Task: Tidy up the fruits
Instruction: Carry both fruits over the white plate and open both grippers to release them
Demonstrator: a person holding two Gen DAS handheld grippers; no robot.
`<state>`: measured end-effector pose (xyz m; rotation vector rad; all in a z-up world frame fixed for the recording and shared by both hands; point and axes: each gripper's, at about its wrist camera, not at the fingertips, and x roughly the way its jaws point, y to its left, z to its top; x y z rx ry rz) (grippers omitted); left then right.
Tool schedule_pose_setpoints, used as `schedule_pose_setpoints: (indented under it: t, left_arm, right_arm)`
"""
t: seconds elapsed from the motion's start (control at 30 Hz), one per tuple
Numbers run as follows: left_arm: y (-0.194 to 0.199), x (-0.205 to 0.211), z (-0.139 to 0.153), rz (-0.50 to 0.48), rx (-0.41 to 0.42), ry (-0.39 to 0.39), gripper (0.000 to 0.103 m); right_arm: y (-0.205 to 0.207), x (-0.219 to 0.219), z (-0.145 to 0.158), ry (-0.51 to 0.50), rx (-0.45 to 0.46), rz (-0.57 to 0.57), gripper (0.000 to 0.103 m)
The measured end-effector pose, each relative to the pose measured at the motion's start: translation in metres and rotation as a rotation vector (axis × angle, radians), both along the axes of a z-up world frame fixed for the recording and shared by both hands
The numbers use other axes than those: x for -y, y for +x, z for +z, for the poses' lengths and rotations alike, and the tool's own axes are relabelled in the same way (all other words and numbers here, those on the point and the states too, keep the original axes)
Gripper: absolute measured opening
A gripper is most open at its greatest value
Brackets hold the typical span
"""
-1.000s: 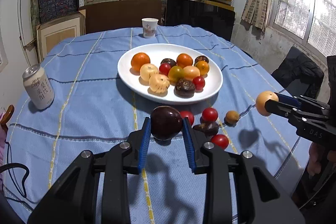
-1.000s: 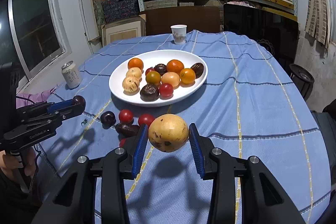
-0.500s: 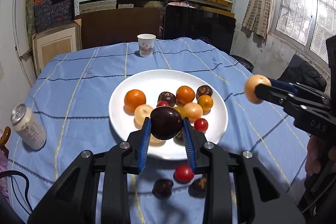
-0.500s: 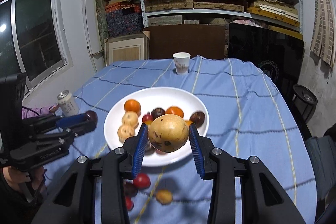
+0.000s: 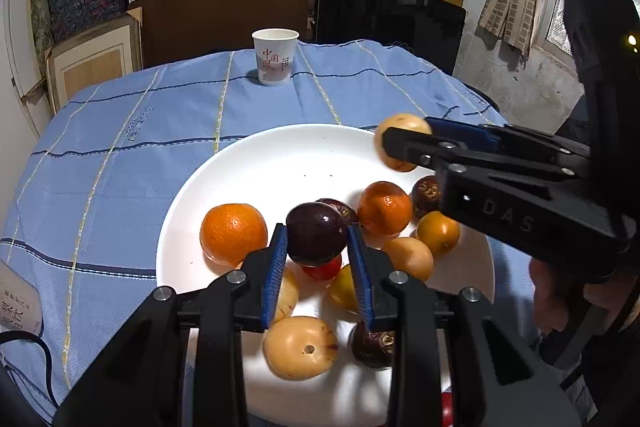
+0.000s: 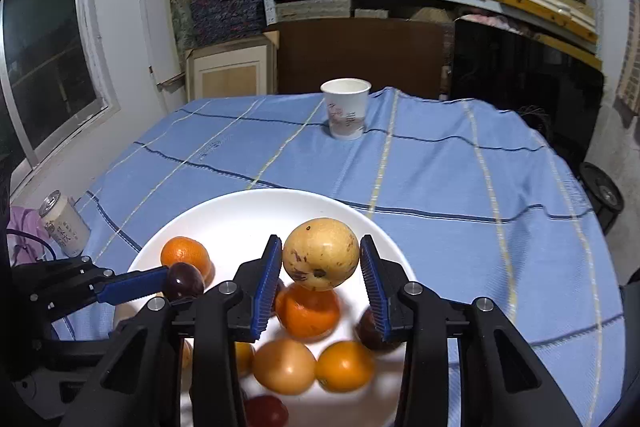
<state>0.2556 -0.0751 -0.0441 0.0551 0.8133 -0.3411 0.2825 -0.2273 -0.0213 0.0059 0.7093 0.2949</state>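
Placement step: we hold a dark plum (image 5: pixel 316 233) in the left hand-held gripper (image 5: pixel 316 259) and a yellow fruit (image 6: pixel 320 253) in the right hand-held gripper (image 6: pixel 320 283), both above the white plate (image 5: pixel 280 163). Next, lower into bare spots and release.

Table: I see a round top under a blue cloth (image 6: pixel 460 179) with pale and dark stripes.
Plate (image 5: pixel 280 167): white, at my 6 o'clock, resting on the cloth.
Cup (image 6: pixel 346 108): paper, upright, 12 o'clock.
Can (image 6: pixel 64 223): upright, 9 o'clock edge.
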Motion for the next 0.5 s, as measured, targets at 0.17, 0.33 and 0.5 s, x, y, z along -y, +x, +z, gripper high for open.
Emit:
schedule_pose_setpoints:
  t: [0.17,0.33,0.5]
  left_arm:
    - [-0.017,-0.008,0.010,0.028,0.081,0.003,0.070]
    - [-0.060,-0.014,0.022,-0.010,0.138,0.026,0.078]
    - [-0.120,-0.020,0.015,-0.071,0.171,0.116,0.078]
  right_arm:
    - [-0.014,-0.006,0.011,0.007,0.049,0.039,0.049]
    - [-0.063,0.007,0.018,0.011,0.052,0.036,0.049]
    - [-0.124,0.028,0.012,0.008,0.033,0.009,0.050]
